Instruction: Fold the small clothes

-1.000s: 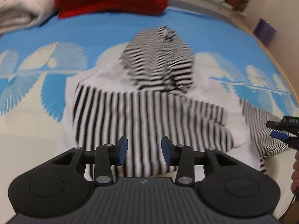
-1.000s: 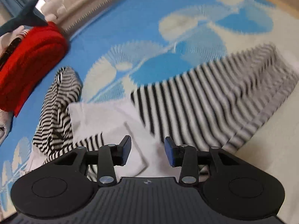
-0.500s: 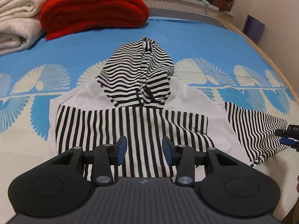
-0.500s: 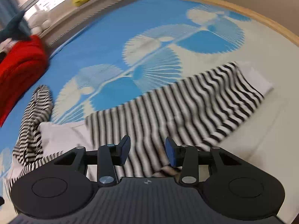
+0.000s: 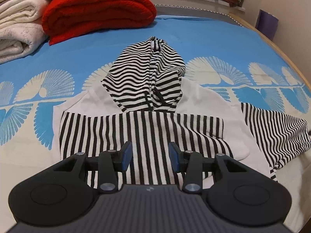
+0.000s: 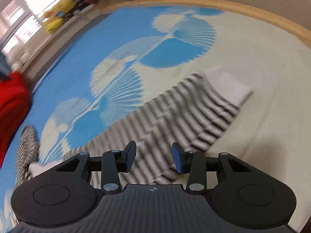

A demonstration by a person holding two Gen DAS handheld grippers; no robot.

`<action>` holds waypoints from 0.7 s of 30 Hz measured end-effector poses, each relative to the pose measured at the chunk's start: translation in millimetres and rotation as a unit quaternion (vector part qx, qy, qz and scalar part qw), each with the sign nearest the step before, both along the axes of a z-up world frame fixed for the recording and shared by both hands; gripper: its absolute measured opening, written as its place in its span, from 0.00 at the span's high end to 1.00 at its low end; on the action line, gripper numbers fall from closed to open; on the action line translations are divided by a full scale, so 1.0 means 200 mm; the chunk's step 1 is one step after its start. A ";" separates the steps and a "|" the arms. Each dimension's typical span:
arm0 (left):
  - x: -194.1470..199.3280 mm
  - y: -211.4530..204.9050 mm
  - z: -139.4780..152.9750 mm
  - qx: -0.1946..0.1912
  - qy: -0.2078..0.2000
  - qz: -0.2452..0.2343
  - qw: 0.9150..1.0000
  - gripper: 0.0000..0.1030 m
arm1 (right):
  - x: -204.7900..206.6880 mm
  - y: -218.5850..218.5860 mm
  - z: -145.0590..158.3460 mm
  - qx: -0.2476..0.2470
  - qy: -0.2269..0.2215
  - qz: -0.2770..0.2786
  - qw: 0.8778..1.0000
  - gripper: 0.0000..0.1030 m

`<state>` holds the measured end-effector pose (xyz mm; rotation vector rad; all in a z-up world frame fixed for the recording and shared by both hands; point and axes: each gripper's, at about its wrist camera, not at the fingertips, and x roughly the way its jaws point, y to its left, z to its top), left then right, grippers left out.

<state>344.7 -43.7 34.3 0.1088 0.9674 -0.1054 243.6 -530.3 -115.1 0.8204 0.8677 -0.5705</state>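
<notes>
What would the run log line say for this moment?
stage: mid-fold | striped hoodie: one sleeve unfolded | left gripper: open, empty | right gripper: open, over sleeve

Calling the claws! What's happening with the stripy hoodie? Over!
Left claw open, empty. Right claw open, over sleeve. Hoodie flat on bed, one sleeve folded across. Nothing in the way.

Motion blur smears the striped sleeve (image 6: 194, 112).

Blue patterned bedspread (image 5: 194, 38), bright window (image 6: 29, 2)
</notes>
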 end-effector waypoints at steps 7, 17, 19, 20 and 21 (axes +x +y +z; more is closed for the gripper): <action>0.02 0.02 0.00 0.003 0.002 0.008 1.000 0.56 | -0.12 -0.24 -0.21 0.056 0.029 -0.105 0.993 0.58; 0.02 0.06 0.01 -0.004 0.004 0.015 1.000 0.56 | -0.10 -0.32 -0.34 0.063 0.000 -0.152 0.986 0.87; 0.03 0.09 0.02 -0.007 0.003 0.021 1.000 0.56 | -0.09 -0.30 -0.31 0.045 -0.001 -0.162 0.986 0.95; 0.03 0.11 0.03 -0.009 0.002 0.024 1.000 0.56 | -0.09 -0.27 -0.27 0.025 -0.005 -0.165 0.986 0.95; 0.03 0.13 0.04 -0.011 0.000 0.029 1.000 0.56 | -0.07 -0.25 -0.22 0.004 -0.010 -0.159 0.987 0.95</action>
